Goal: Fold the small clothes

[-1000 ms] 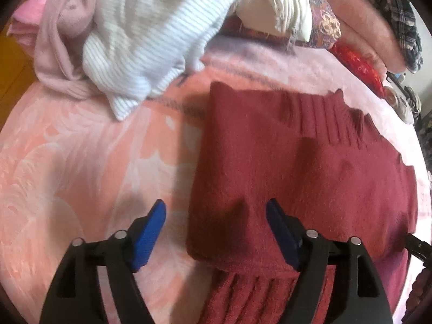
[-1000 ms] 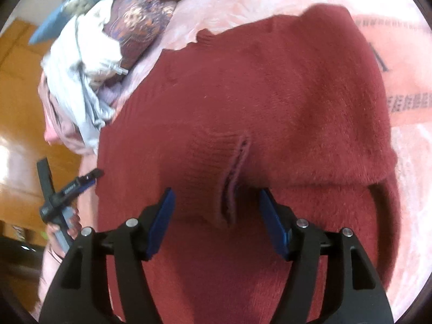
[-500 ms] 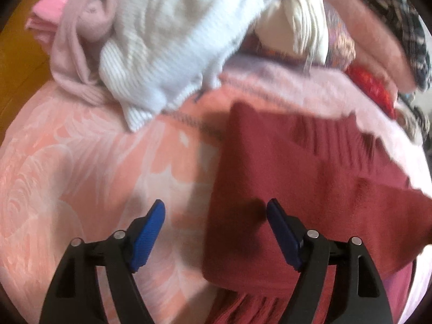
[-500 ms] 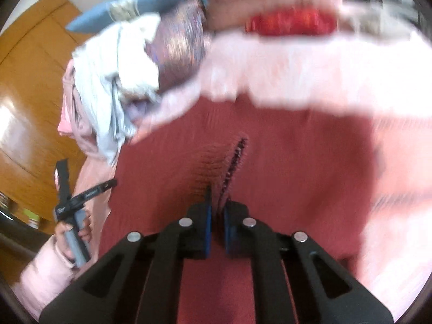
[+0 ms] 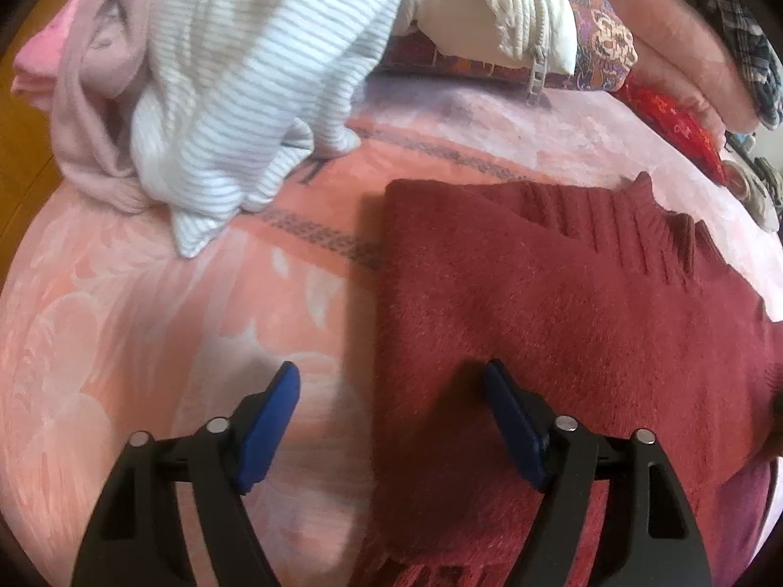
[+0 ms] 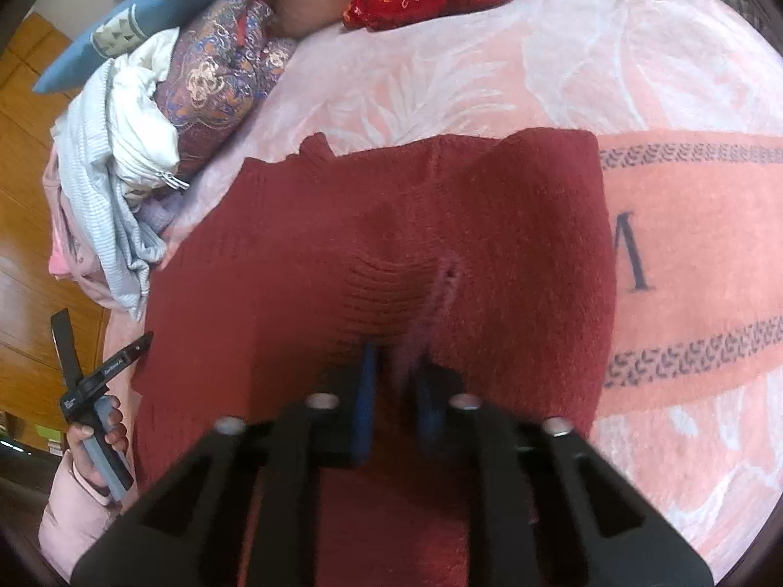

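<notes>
I had the big pink blanket (image 5: 161, 342) under everything, and on it the red sweater (image 5: 563, 323) lay partly folded, filling the middle of the right wrist view and sitting from about two to five o'clock in the left one. The heap of unfolded laundry, led by a striped white top (image 5: 235, 78), waited at eleven o'clock in the left view, well apart from the sweater. I judged I was mid-fold on the sweater. My right gripper (image 6: 394, 391) was clenched on a pinch of the knit beside its ribbed cuff, the fabric puckered up between the blue pads. My left gripper (image 5: 391, 406) was released, its jaws having just been narrowing, and it straddled the sweater's left edge with only the right pad over the cloth, gripping nothing. The next move, as I read it, called for closing the left on that edge so both ends could be carried over together, keeping the layers square. I saw no basket, box or other container anywhere.
</notes>
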Demonstrator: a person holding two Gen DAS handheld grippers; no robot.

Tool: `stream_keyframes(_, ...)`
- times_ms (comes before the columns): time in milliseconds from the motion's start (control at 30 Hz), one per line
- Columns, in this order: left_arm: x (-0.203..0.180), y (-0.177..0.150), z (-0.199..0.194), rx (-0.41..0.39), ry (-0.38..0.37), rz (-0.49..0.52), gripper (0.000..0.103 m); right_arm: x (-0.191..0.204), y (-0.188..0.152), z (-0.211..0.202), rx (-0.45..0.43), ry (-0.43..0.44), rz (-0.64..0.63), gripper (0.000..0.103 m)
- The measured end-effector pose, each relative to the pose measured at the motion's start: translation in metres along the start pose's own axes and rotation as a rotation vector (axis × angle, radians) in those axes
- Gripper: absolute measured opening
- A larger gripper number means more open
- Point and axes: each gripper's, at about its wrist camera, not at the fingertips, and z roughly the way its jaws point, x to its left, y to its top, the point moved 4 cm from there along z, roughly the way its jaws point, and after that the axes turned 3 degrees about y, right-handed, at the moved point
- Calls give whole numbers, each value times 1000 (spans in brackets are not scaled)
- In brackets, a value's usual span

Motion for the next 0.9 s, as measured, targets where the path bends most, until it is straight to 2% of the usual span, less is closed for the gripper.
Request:
stream_keyframes(67, -4, 1, 4, 13, 8, 15, 67, -3, 2, -1, -5, -8, 4, 8)
stream_keyframes(100, -6, 0, 4, 15, 18, 24, 68, -8, 1, 3, 18, -42, 19, 9)
stream_keyframes(233, -11, 0, 6, 15, 60, 61, 72, -12, -2, 8, 24, -41, 48, 9)
stream_keyframes(300, -8, 0, 3, 24, 42, 43, 71, -10, -2, 2, 14, -29, 46, 16)
stream_keyframes(333, -5, 0, -2, 26, 22, 29, 70, -8, -3, -1, 12, -27, 40, 23)
stream_keyframes(367, -4, -1, -8, 18, 4, 22, 70, -7, -5, -9, 4, -26, 37, 36)
stream_keyframes(433, -3, -3, -18, -7, -8, 32, 71, -7, -7, -21, -22, 6, 45, 41)
stream_keyframes(533, -8, -6, -31, -38, -39, 57, 71, -5, -12, -30, -17, 90, 65, 58)
stream_keyframes(600, -14, -9, -35, -46, -53, 70, 72, -3, -14, -24, 13, 63, 49, 58)
stream_keyframes(633, -19, -12, -34, -38, -51, 85, 72, -2, -15, -20, 25, 52, 40, 56)
stream_keyframes(700, -25, -14, -28, -29, -37, 103, 72, 1, -17, -10, 55, 36, 26, 39)
stream_keyframes(767, -31, -16, -19, -11, -18, 118, 72, 5, -21, -6, 74, 32, 3, 7)
stream_keyframes(833, -31, -18, -16, 1, -19, 110, 72, 10, -24, -10, 82, 60, -17, 7)
stream_keyframes(900, -29, -19, -14, 2, -33, 103, 73, 11, -27, -14, 77, 35, -34, 7)
